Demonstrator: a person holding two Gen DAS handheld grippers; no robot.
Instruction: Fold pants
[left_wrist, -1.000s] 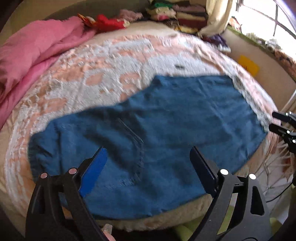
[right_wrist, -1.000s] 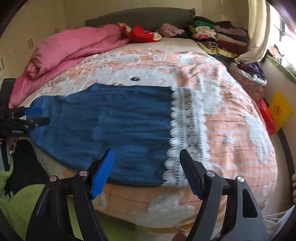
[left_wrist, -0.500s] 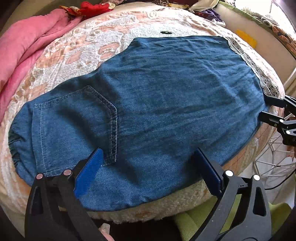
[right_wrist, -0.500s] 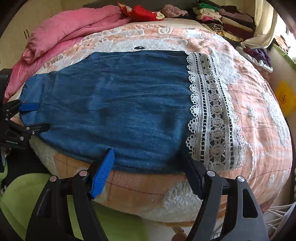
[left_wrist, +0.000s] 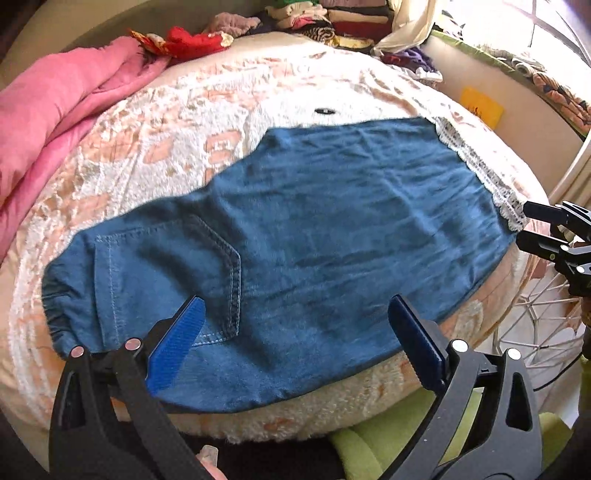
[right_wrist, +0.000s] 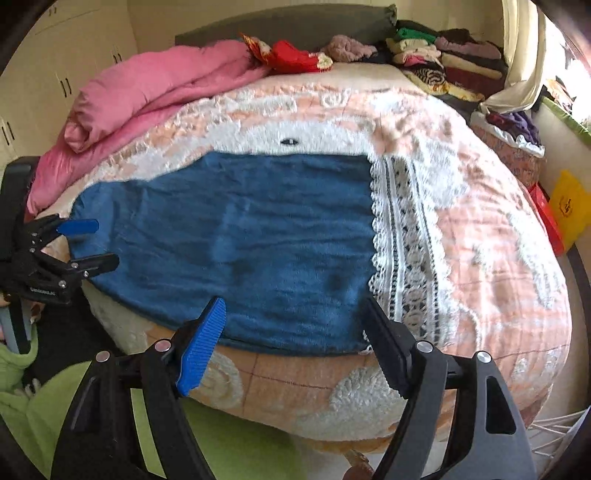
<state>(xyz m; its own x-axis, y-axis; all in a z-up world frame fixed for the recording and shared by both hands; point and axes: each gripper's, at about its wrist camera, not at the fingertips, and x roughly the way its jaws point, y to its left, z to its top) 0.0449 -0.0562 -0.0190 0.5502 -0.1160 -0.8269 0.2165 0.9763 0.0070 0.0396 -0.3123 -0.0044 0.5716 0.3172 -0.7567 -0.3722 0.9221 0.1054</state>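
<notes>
Blue denim pants (left_wrist: 332, 221) lie flat across the bed, with the back pocket (left_wrist: 166, 269) near the waist at the left and a white lace hem (right_wrist: 402, 251) at the right. My left gripper (left_wrist: 295, 302) hovers wide open over the pants' near edge by the pocket, holding nothing. It also shows at the waist end as the left gripper (right_wrist: 104, 242). My right gripper (right_wrist: 294, 306) hangs over the near edge beside the lace hem. Its jaws are opening and nothing is between them. The right gripper (left_wrist: 524, 224) shows at the far right, just off the hem.
A peach and white fleecy blanket (left_wrist: 184, 147) covers the bed. A pink quilt (right_wrist: 147, 96) is heaped at the back left. Stacked clothes (right_wrist: 443, 62) sit at the back right. A yellow bag (right_wrist: 569, 206) and a white wire rack (left_wrist: 535, 325) stand to the right of the bed.
Both grippers leaned in close over the pants, then drew back to about where they began. The left jaws stand a little wider. The pants have not shifted.
</notes>
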